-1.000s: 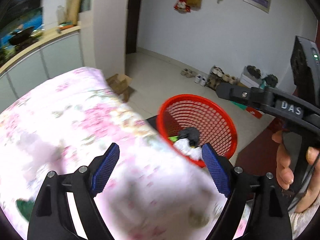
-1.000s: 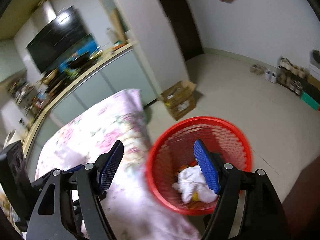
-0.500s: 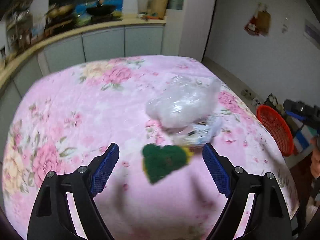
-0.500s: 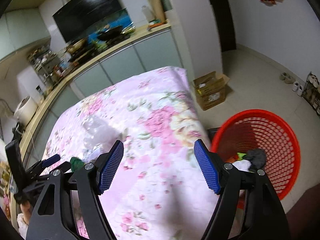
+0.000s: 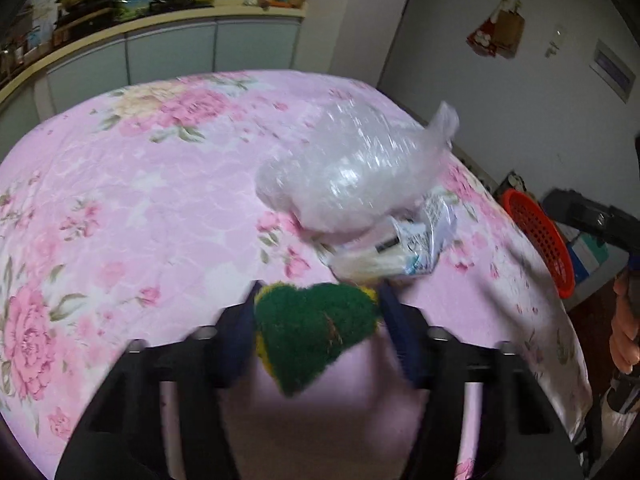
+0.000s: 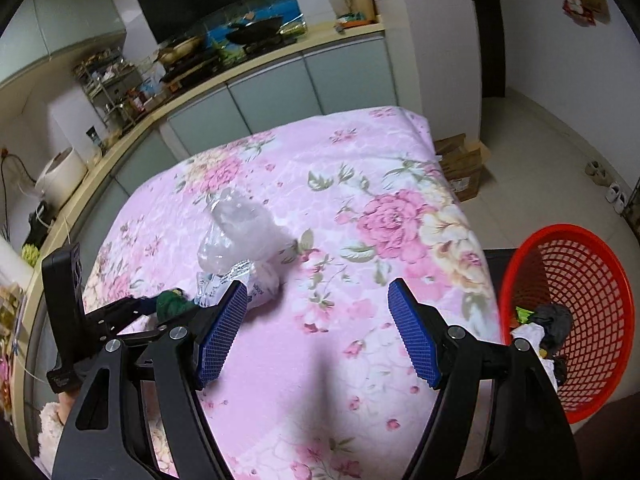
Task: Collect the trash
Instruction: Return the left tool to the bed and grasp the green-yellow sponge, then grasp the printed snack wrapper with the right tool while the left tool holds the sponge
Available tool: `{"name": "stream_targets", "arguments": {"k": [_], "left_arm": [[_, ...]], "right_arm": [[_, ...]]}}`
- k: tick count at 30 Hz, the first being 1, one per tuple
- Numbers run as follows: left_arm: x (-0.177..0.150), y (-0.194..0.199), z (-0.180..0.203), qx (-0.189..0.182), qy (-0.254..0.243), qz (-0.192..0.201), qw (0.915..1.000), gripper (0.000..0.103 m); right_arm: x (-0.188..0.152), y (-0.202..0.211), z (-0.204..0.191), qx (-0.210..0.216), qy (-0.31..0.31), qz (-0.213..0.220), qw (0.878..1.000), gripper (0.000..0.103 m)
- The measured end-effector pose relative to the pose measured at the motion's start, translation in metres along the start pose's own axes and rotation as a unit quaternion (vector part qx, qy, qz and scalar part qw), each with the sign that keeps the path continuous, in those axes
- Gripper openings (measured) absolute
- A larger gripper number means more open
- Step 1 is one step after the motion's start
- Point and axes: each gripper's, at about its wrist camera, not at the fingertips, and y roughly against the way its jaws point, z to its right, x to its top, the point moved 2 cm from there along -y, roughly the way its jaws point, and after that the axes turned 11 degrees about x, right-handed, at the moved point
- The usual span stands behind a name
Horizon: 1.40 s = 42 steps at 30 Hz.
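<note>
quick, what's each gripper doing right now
left gripper: jaws just closed in, clamped on the green scouring pad
right gripper: open, holding nothing

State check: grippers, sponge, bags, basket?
left gripper: jaws just closed in, pads against the green sponge
right gripper: open, empty
clear plastic bag: crumpled, on the table
printed wrapper: lying beside the bag
red basket: upright, trash inside

A wok (image 6: pixel 256 26) on the counter (image 6: pixel 280 46); a cardboard box (image 6: pixel 464 164) on the floor.
</note>
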Motion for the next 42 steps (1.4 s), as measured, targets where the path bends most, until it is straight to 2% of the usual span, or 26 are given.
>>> {"name": "stream_targets", "arguments": {"k": [6,17,28,33,34,38,42], "left_arm": [[-0.007,0.012,-0.002,0.010,-0.003,0.016,0.9998,0.042],[-0.020,0.055,-0.059,0.046,0.078,0.048,0.9947,0.042],[-0.021,0.071,-0.065,0.072,0.088,0.063,0.9916,0.042],[-0.023,0.069,-0.066,0.077,0.090,0.062,0.9911,0.042],[-0.024,0.069,-0.066,0.078,0.091,0.061,0.9910,0.042],[-0.025,0.069,-0.067,0.084,0.095,0.059,0.9901,0.042],[-0.026,0.071,-0.067,0.087,0.099,0.061,0.9894,0.042]], "right_arm": [[-0.002,-0.031,-0.020,0.019,0.023,-0.025,0.999,0.070],[-0.006,-0.092,-0.047,0.048,0.046,-0.070,0.995,0.070],[-0.027,-0.105,-0.062,0.049,0.089,-0.100,0.990,0.070],[-0.033,-0.106,-0.067,0.033,0.118,-0.096,0.988,0.070],[-0.034,-0.106,-0.068,0.031,0.122,-0.096,0.987,0.070],[-0.037,-0.107,-0.070,0.034,0.132,-0.100,0.986,0.055],[-0.038,-0.105,-0.070,0.035,0.134,-0.099,0.985,0.046]]}}
